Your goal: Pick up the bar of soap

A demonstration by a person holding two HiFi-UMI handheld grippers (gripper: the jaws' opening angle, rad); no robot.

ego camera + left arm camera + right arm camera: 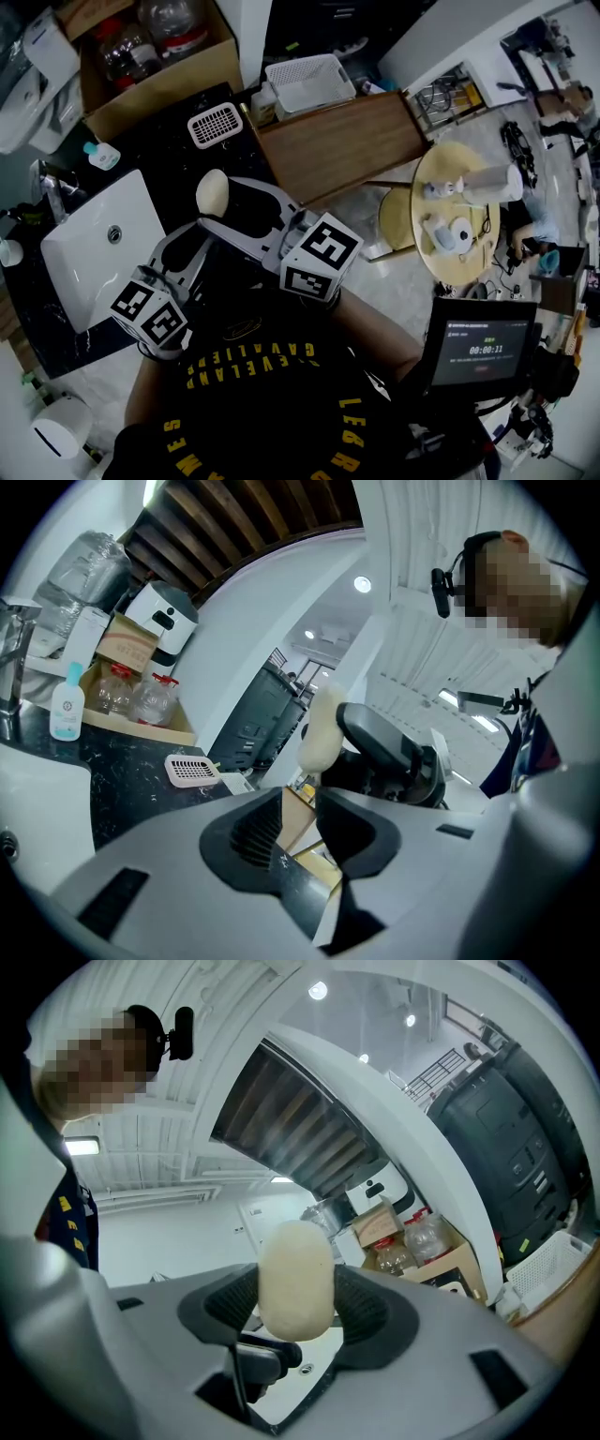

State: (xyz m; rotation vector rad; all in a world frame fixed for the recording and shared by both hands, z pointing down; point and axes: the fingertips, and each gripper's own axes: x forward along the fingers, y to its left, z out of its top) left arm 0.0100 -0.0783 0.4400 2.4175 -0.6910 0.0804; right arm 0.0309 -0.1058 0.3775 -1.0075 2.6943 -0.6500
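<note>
head view: the cream oval bar of soap is off the surface, clamped at the tip of the right hand-held gripper. it hangs above the black speckled tabletop, just beside the white rectangular sink. the left hand-held gripper sits close by, on the sink side of the soap. a white slotted plastic tray lies on the tabletop further back, near a brown cardboard box holding clear bottles.

left gripper view: we see its two dark jaws a little apart with nothing between them; brown wood shows through the gap. the soap stands on end just beyond, gripped by the right hand-held gripper. a small clear bottle with a teal cap stands on the tabletop at left.

right gripper view: both ribbed pads press on the sides of the soap, which stands upright between them, its upper half rising above the jaws. the sink shows below the jaws.
</note>
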